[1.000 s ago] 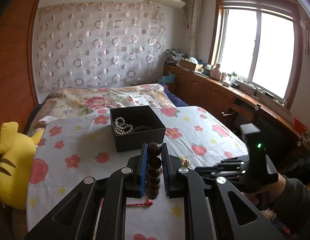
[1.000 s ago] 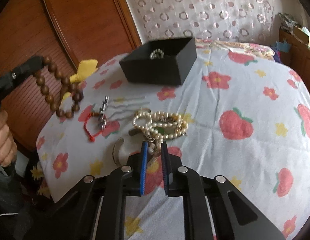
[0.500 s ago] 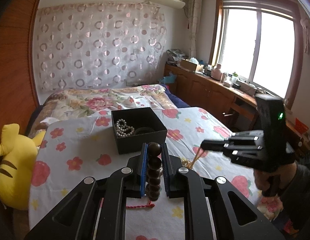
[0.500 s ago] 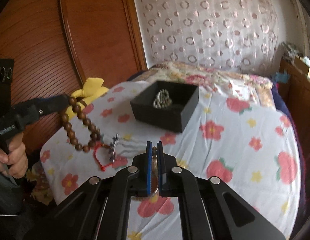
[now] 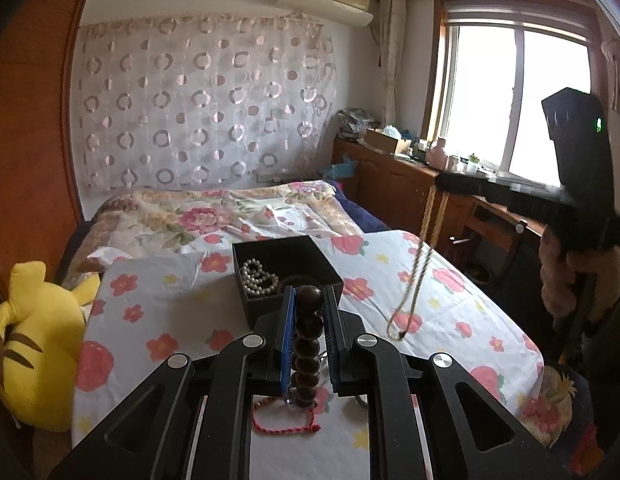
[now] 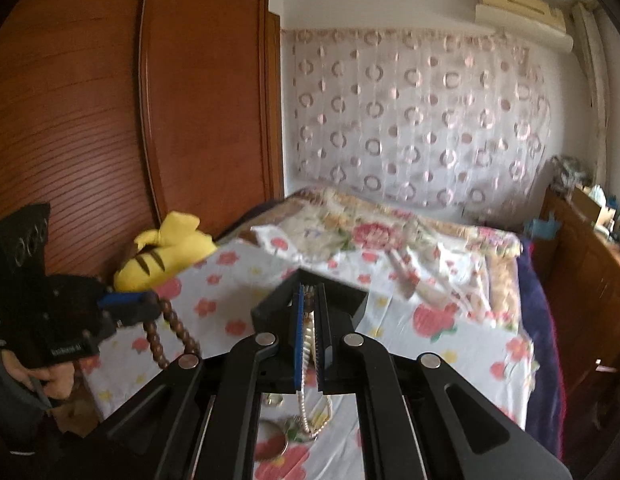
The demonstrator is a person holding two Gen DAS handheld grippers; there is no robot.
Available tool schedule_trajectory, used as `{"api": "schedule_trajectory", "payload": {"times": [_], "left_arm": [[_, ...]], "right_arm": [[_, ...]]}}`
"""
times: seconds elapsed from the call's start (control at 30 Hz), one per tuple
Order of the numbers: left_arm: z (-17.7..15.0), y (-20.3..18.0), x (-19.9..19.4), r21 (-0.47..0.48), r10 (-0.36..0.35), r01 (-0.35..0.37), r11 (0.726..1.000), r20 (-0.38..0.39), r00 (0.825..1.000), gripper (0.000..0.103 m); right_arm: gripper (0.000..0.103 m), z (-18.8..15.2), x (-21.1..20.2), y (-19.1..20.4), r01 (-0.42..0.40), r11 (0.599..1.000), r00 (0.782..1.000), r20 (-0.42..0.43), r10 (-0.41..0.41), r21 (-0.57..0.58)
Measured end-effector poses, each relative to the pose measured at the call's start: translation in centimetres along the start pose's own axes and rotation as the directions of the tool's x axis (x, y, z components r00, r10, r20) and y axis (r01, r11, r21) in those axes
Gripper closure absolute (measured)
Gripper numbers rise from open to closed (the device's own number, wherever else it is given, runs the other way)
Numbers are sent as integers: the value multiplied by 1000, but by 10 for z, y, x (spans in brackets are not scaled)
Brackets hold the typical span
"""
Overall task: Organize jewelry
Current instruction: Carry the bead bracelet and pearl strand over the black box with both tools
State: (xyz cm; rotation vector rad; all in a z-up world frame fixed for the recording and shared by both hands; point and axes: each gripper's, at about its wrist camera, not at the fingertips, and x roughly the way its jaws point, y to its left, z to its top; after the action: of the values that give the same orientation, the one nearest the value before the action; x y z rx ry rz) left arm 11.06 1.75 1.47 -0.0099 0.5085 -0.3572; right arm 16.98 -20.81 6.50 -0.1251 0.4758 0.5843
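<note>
My left gripper is shut on a dark wooden bead bracelet, held above the flowered cloth just in front of the black jewelry box. The box holds a white pearl string. In the right wrist view the left gripper shows at the left with the bracelet hanging from it. My right gripper is shut on a pearl necklace that hangs below it. In the left wrist view the right gripper is raised at the right, the necklace dangling.
A red cord bracelet lies on the cloth under my left gripper. A round metal piece and a green pendant lie under the right one. A yellow plush toy sits at the left edge. A wooden wardrobe stands left, a wooden cabinet right.
My right gripper has risen high above the bed, lifting the pearl necklace off the cloth. My left gripper has held the bead bracelet nearly still, edging closer to the box.
</note>
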Motion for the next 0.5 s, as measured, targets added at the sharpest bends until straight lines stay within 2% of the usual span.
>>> {"api": "schedule_trajectory", "payload": {"times": [0.27,0.5], "left_arm": [[21,0,-1,20,6,-6,1000,26,1000,91],[46,0,12,56,34,-36,998,33,999,91]], "right_arm": [[97,51,-21,1,31,998,996,86,-27,-47],[97,79,-9,1,47,997,994,101,-40,-66]]}}
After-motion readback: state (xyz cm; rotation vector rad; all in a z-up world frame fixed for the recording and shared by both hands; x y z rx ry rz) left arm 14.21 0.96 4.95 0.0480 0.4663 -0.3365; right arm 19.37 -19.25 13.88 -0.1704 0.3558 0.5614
